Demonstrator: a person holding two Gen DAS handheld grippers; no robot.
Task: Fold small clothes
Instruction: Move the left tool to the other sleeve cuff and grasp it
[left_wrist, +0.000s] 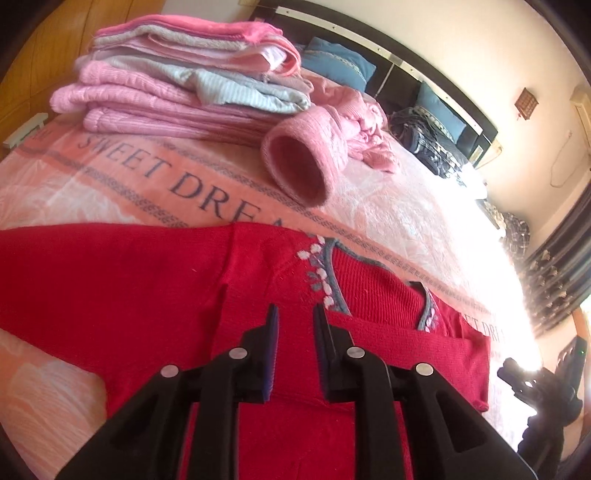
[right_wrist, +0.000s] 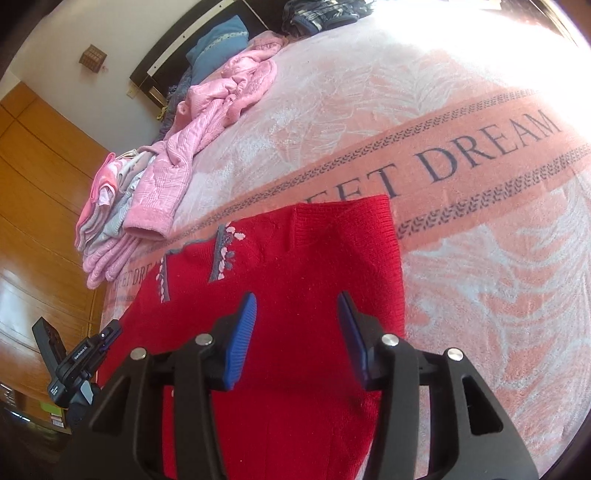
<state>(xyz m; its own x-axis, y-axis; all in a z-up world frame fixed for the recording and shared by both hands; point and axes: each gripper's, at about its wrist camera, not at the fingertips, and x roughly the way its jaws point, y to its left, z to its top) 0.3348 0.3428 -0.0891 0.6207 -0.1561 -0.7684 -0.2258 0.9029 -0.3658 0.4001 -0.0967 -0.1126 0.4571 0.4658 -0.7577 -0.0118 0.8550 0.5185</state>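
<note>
A red sweater (left_wrist: 155, 280) lay flat on the blanket (right_wrist: 480, 258), its hem cut off below both empty, parted grippers, left (left_wrist: 294, 314) and right (right_wrist: 297, 301), with bare blanket rightward.

red sweater (left_wrist: 147, 280), flat, sleeve folded in

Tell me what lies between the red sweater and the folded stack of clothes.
In the left wrist view, only the bedspread with its lettered band lies between the red sweater and the folded stack; a pink cuff sits beside it.
</note>
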